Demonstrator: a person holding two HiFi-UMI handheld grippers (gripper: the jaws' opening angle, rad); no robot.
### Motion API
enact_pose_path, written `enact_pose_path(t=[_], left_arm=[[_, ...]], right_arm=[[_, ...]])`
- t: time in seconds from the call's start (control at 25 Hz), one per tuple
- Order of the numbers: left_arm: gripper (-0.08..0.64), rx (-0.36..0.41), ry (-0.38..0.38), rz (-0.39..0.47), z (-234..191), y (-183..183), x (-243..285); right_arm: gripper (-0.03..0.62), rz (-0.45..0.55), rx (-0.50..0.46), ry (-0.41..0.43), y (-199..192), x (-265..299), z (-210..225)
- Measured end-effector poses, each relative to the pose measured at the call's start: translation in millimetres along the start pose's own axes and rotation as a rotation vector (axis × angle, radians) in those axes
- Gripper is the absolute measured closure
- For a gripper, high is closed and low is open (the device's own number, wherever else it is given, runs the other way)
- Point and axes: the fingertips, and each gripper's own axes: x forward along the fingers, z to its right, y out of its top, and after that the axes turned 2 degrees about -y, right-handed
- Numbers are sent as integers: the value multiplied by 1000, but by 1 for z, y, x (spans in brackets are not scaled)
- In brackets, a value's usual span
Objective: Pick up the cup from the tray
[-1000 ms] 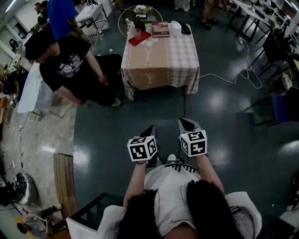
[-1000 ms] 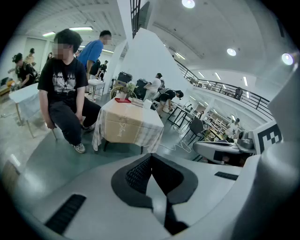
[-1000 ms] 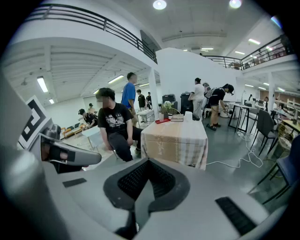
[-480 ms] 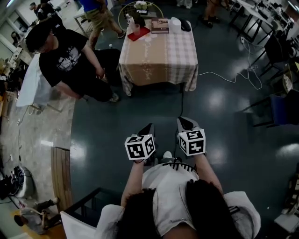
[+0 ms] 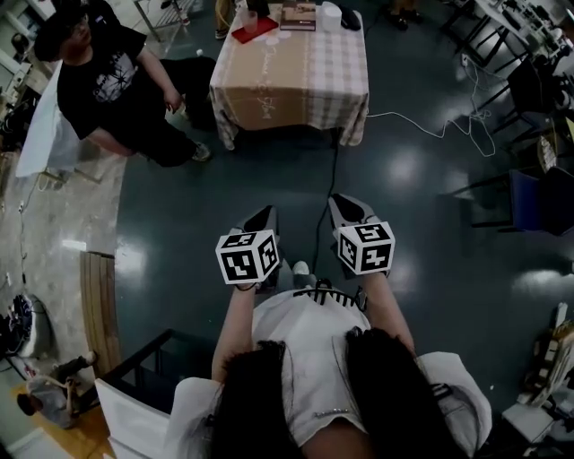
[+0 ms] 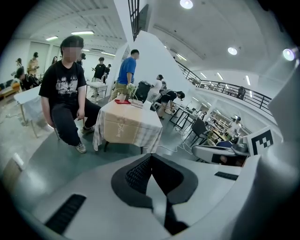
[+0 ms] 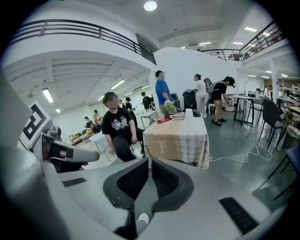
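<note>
The cup [image 5: 250,17] is a small pale shape on a red tray [image 5: 256,30] at the far left corner of a checked-cloth table [image 5: 287,72], far ahead of me. Both grippers hang close to my body, well short of the table. My left gripper [image 5: 262,220] and right gripper [image 5: 348,211] point toward it, each shut with nothing between the pads. The left gripper view shows the tray [image 6: 123,101] on the table [image 6: 126,126] beyond the left gripper's [image 6: 151,157] closed jaws. The right gripper view shows the tray [image 7: 164,120] past the right gripper's [image 7: 150,161] closed jaws.
A person in black [image 5: 108,81] sits left of the table. A book [image 5: 299,13] and a white container [image 5: 330,12] share the tabletop. A white cable [image 5: 421,125] runs over the dark floor at the right. Chairs [image 5: 538,202] stand right; a wooden bench [image 5: 94,305] lies left.
The table and the seated person have slid toward the top of the head view. The person in blue has left that view. Both grippers stay shut and side by side.
</note>
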Motion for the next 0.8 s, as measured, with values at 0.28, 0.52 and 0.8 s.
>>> enact_pose_path(t=[0.28, 0.52, 0.8], left_arm=[[554, -15, -12, -12, -5, 5, 19], [552, -8, -17, 6, -31, 49, 56], [554, -8, -53, 1, -61, 110, 101]], right_arm=[[501, 0, -25, 26, 2, 7, 3], [491, 7, -74, -12, 27, 46, 23], [448, 20, -202, -5, 82, 110, 15]])
